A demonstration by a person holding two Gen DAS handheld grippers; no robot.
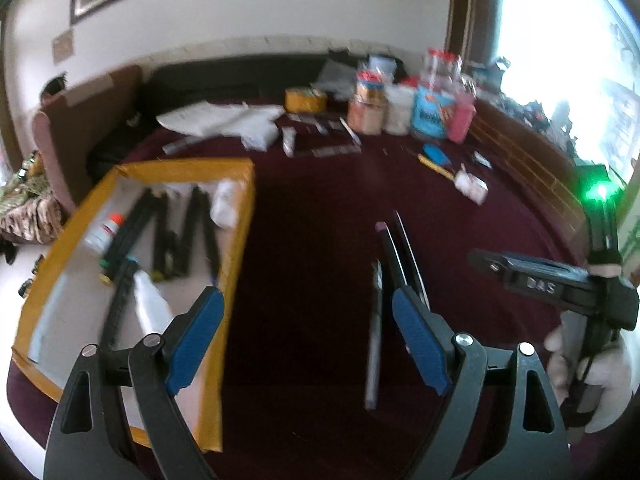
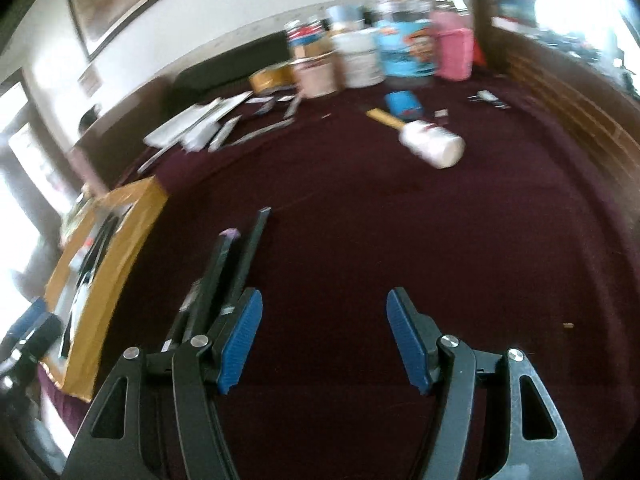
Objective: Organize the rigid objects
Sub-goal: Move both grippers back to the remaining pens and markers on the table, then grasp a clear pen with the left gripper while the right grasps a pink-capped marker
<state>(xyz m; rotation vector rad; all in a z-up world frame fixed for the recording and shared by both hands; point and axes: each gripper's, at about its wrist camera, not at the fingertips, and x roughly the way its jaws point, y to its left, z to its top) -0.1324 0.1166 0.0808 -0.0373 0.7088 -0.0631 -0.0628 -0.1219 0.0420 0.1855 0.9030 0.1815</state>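
Over at nine o'clock on the maroon cloth (image 1: 320, 208) a shallow box (image 1: 240, 216) with tan taped walls is lying open. Inside it, several long black bars (image 1: 188, 232) are leaning in a zigzag, a small white bottle with an orange cap (image 1: 105, 232) is lying near the far left wall, another pale bottle (image 1: 150, 308) is lying toward the near end, and something white is sitting in the far corner; the blur is hiding finer detail.

Just right of the box, the left gripper (image 1: 306, 338) is hanging over bare cloth, angling downward, its blue pads (image 1: 200, 332) standing wide apart with nothing between them. At about one o'clock from it, two slim dark sticks (image 1: 396, 248) are lying side by side on the cloth, and a thin grey pen-like rod (image 1: 375, 332) is resting beside them, passing behind the right-hand finger.

Further right, the right gripper (image 2: 324, 340) is also tilting down over the cloth, jaws half spread and empty; the sticks are lying just outside its left finger. A gloved hand (image 1: 592, 376) is gripping its handle.

At twelve o'clock, far back, a cluster of jars and tubs (image 2: 376, 48) is standing together, with a white bottle (image 2: 434, 142) lying on its side in front.
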